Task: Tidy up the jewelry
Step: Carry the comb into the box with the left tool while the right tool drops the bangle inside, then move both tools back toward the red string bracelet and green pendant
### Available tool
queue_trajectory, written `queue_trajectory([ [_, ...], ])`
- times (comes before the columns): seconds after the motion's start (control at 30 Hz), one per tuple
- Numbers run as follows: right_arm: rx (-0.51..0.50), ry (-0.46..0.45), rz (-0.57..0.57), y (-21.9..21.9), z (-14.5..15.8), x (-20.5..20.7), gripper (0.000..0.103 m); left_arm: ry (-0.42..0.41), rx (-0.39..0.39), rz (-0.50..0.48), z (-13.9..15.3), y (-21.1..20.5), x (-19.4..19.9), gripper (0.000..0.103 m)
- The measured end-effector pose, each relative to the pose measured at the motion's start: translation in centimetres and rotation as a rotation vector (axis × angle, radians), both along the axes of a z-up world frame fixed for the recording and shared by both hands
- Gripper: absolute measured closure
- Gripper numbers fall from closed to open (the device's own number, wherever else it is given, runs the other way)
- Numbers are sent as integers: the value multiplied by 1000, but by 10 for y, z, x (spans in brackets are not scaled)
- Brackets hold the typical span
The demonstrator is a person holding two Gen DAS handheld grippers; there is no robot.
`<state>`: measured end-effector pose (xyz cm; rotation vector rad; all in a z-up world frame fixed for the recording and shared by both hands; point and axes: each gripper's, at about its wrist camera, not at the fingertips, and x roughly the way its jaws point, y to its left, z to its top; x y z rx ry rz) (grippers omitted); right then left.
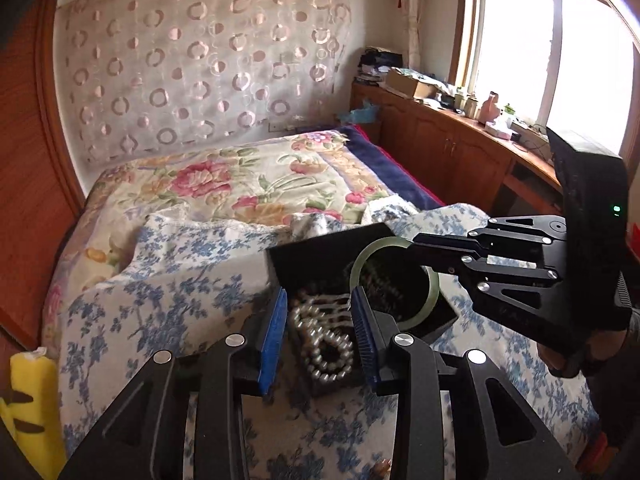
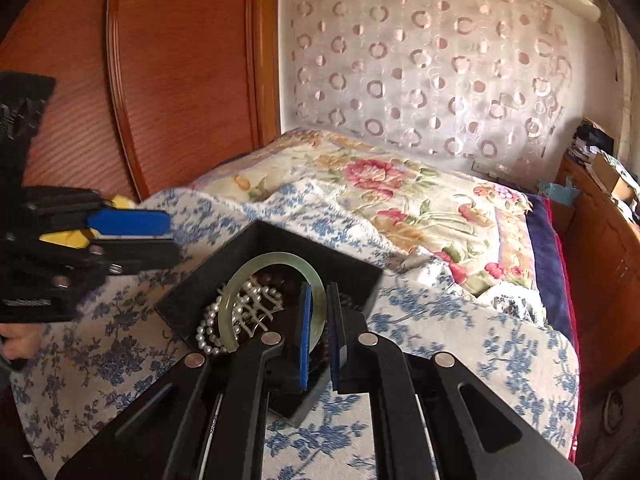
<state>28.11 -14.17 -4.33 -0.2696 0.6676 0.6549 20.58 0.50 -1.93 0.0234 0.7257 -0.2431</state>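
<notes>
Our right fingers [image 2: 318, 320] are pinched tight on the green bangle [image 2: 272, 268], and we hold it over the black box [image 2: 276, 236] so it can go in with the rest. Our left fingers [image 1: 320, 320] are partly open and hold nothing; they hang just above the pearl necklace [image 1: 324, 344], which lies in a heap inside the box. We think they are apart to make room for the bangle. The box sits on the blue flowered cloth [image 2: 440, 340] on the bed [image 1: 224, 176]. A bangle is a ring, so it has no long side. It is tipped, with its open hole facing mostly up.
</notes>
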Motion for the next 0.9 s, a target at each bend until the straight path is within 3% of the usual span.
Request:
queue_trajectory([
  [0.27,-21,16,-24,1,-9,-8,91,44,-8,21,-18,17,-36,69],
  [0.53,5,17,-62,-30,-5,-59,91,84,0,-19,-41,6,-75,64],
  [0.9,-24,137,-23,-34,-42,-116,91,144,24,-50,-71,-10,-111,56],
])
